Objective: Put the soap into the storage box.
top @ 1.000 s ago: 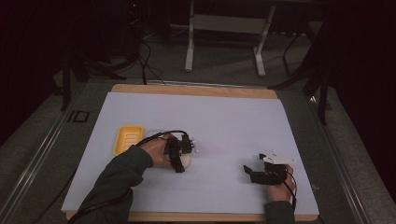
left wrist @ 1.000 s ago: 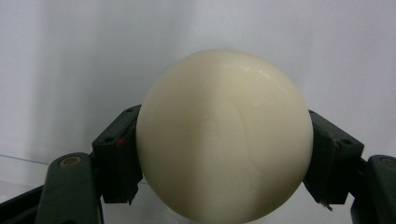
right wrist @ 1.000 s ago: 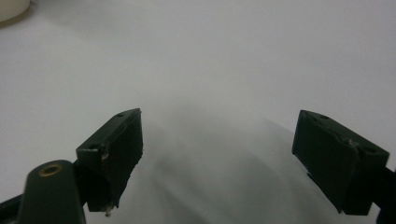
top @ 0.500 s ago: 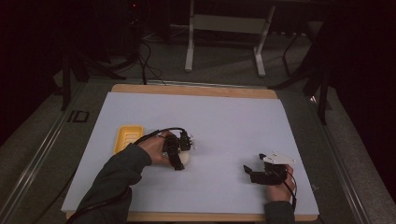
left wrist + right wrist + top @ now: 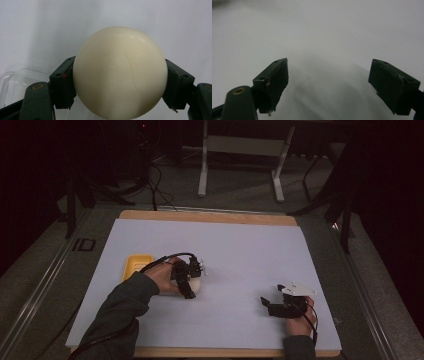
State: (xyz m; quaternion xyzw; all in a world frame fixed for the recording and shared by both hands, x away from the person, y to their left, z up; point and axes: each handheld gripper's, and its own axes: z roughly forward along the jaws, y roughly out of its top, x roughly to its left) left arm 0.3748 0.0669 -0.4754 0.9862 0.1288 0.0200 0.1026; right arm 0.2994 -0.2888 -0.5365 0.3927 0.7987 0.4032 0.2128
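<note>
Cream-white ball sits clamped between the left gripper's jaws, just beside the yellow tray near the worktop's left edge. Right gripper hangs spread and empty toward the front right corner.

Glossy smooth cream ball; matt white tabletop.

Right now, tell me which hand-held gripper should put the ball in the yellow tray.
Left. The left hand-held gripper already clamps the ball, right beside the yellow tray. The right hand-held gripper is open, holds nothing, and sits across the table.
</note>
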